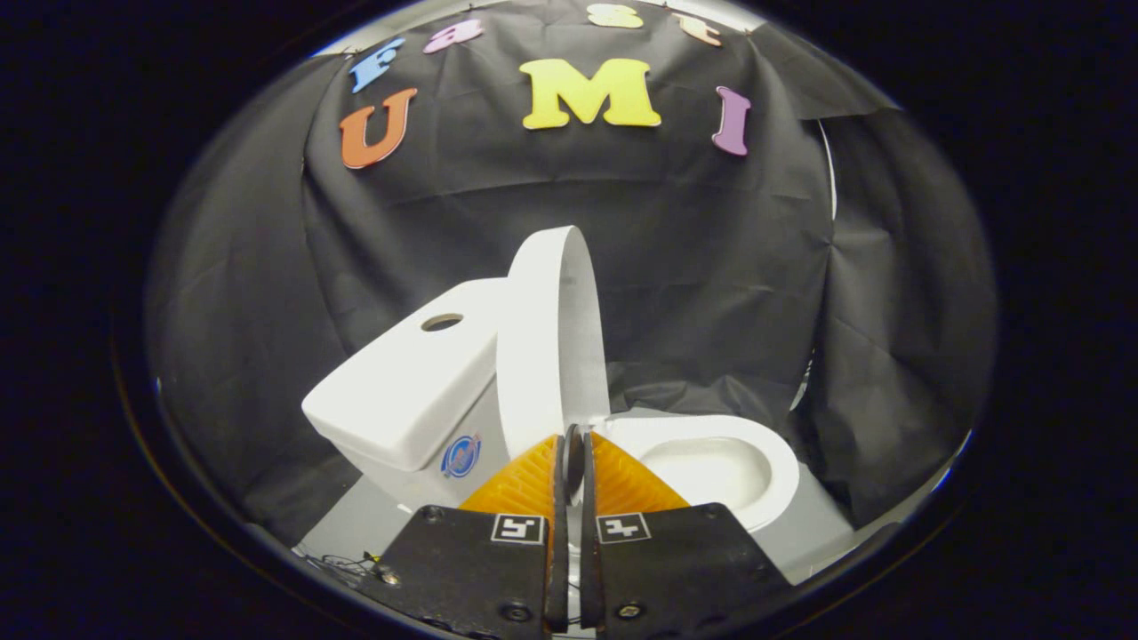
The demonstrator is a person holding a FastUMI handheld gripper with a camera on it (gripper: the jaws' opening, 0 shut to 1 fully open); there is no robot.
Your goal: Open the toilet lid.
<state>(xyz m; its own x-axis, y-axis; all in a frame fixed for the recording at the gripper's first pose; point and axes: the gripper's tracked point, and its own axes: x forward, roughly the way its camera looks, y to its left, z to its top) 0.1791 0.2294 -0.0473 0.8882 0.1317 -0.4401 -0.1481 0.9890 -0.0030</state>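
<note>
Toilet lid (547, 342), white oval plastic: raised upright against white cistern (404, 382), just beyond tongs (573, 458). Tongs: narrow, nearly closed, holding nothing. Risk: lid stands near balance; a nudge could drop it onto bowl (711, 467).

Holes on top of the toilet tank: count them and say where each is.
1. A single round hole sits on the tank lid, left of the raised toilet lid, beyond the closed fingers. Nothing hides the tank's top.
</note>
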